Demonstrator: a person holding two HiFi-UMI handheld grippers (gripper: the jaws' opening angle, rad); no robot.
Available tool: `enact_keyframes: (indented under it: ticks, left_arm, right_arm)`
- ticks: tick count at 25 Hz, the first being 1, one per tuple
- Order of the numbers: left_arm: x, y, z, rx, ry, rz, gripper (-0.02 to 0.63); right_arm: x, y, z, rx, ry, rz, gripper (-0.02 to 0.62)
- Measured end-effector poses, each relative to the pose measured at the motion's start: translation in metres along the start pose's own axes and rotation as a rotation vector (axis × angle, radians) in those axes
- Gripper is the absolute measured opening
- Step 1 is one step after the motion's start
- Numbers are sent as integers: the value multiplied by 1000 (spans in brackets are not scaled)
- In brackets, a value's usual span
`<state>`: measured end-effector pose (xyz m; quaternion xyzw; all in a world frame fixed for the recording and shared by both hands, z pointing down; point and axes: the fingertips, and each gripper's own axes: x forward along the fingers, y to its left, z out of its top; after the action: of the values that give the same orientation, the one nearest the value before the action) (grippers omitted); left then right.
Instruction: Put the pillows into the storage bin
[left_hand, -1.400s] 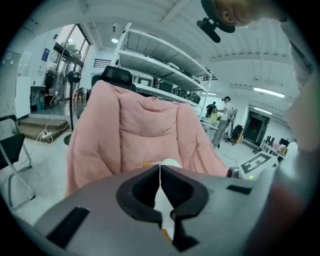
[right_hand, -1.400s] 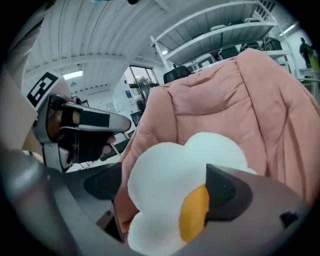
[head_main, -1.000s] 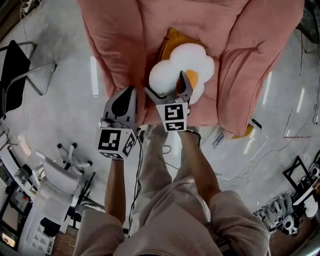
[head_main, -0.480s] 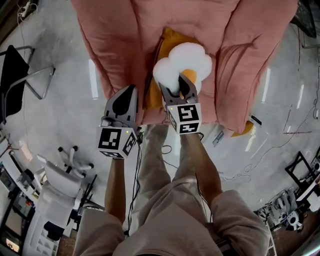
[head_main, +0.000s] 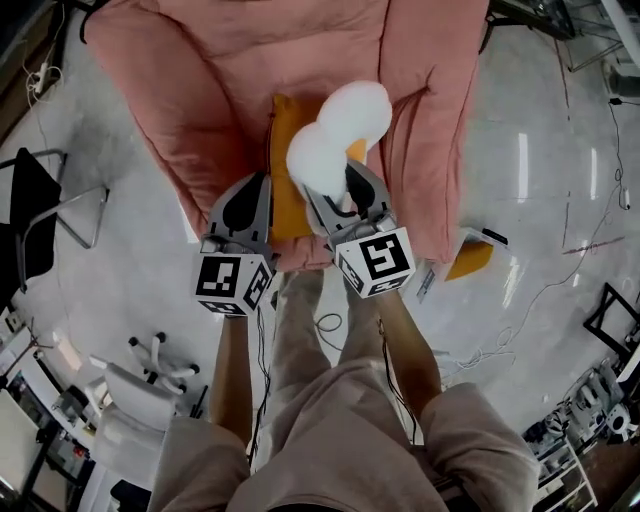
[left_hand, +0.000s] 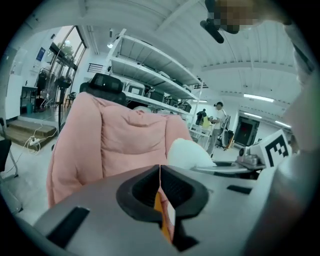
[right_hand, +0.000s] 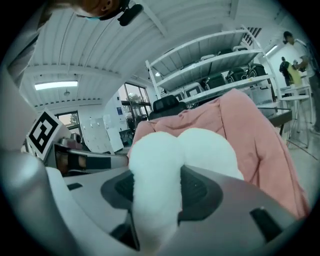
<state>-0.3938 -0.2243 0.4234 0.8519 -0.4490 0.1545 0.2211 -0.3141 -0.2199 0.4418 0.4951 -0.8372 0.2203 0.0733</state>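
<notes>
Head view: right hand-held gripper (head_main: 345, 188), jaws closing with a lobe of the white cloud-shaped plush pillow (head_main: 335, 130) pressed between them, above the orange square cushion (head_main: 283, 185) on the pink padded armchair (head_main: 200, 90); left hand-held gripper (head_main: 260, 182), jaws together, just left. Handling: the soft lobe may slip, so a deep bite and a straight lift toward the near side seem best. Clearance: chair arms crowd left and right; the glossy grey floor (head_main: 520, 120) is open apart from thin cables (head_main: 325, 325); no storage bin in view.

Grey left hand-held gripper (head_main: 262, 185) and right hand-held gripper (head_main: 335, 190) carry black-and-white marker cubes (head_main: 232, 283); person wears beige trousers (head_main: 330, 430).
</notes>
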Motion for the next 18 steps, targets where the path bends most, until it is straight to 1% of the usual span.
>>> enact_keyframes:
  ticks: [6,11,14,18]
  left_arm:
    - [15,-54,100,78,-106,-69,12]
    - [35,-122,177,160,-169,-156,12]
    - [53,-173,204,207,-187,-220,12]
    - [81,-252,219,266,-192,-334,12]
  right_arm:
    - [-47,-17,106,-33,-163,-26,212]
    - [-98,-54,182,-61,-269,-93,213]
    - [-139,-91,211,-75,-316,-159,212]
    - [-210,-154,230,-79,-366,-303,213]
